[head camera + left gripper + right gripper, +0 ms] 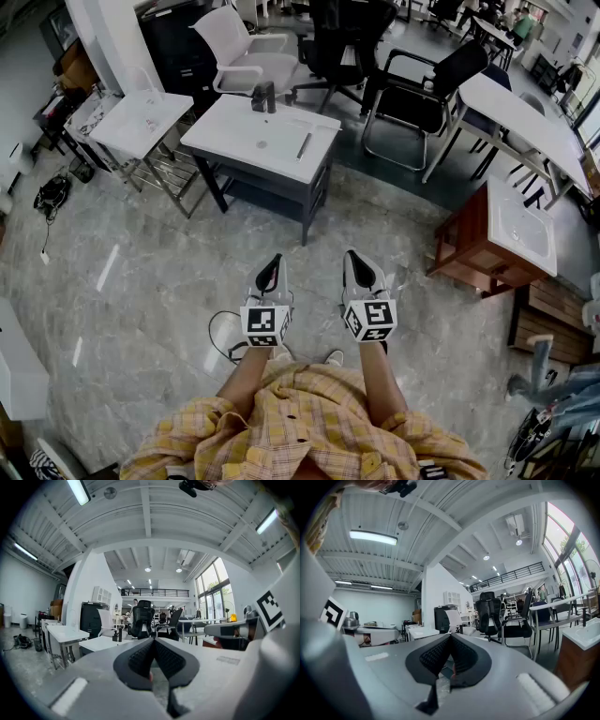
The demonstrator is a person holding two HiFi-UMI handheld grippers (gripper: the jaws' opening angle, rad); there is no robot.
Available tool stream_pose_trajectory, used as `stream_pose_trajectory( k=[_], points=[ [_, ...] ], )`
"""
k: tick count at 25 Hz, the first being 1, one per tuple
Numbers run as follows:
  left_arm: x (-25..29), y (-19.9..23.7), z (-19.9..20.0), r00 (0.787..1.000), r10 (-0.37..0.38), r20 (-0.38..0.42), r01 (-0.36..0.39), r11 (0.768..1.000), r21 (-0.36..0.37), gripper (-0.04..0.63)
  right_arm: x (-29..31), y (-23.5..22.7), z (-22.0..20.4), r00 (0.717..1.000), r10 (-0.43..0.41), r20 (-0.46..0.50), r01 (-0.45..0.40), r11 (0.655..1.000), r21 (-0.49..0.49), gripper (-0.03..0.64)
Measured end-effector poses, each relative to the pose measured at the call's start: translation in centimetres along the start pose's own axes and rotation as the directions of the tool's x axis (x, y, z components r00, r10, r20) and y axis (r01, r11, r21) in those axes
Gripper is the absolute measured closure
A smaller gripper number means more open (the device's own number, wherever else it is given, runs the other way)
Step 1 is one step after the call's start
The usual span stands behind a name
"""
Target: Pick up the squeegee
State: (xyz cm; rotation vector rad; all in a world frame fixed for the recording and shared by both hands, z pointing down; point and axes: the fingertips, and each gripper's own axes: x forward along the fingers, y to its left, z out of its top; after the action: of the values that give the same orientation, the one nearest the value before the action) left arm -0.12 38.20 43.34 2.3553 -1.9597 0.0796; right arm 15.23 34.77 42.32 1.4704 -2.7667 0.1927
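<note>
The squeegee (305,145) is a slim grey bar lying on the right part of a white sink top (244,141) on a dark frame, straight ahead in the head view. A black faucet (264,97) stands at its back edge. My left gripper (273,265) and right gripper (353,260) are held side by side over the floor, well short of that sink, both pointing level towards it. Each has its jaws closed tip to tip with nothing between them. In the left gripper view my left gripper (153,640) faces the sink top (101,643); the squeegee cannot be made out there.
A second white sink (141,122) on a metal rack stands to the left. A wooden cabinet with a basin (497,234) is at the right, a long white table (520,112) behind it. Office chairs (417,89) stand behind the sink. A cable (220,337) lies on the floor.
</note>
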Motion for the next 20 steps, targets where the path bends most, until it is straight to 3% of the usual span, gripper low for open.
stream_pose_trajectory(
  k=[20],
  points=[
    [-0.2, 3.9, -1.3, 0.995, -0.098, -0.002, 0.098, 0.994, -0.04, 0.597, 1.8, 4.6, -0.3, 0.999, -0.051, -0.008, 0.051, 0.999, 0.008, 0.615]
  ],
)
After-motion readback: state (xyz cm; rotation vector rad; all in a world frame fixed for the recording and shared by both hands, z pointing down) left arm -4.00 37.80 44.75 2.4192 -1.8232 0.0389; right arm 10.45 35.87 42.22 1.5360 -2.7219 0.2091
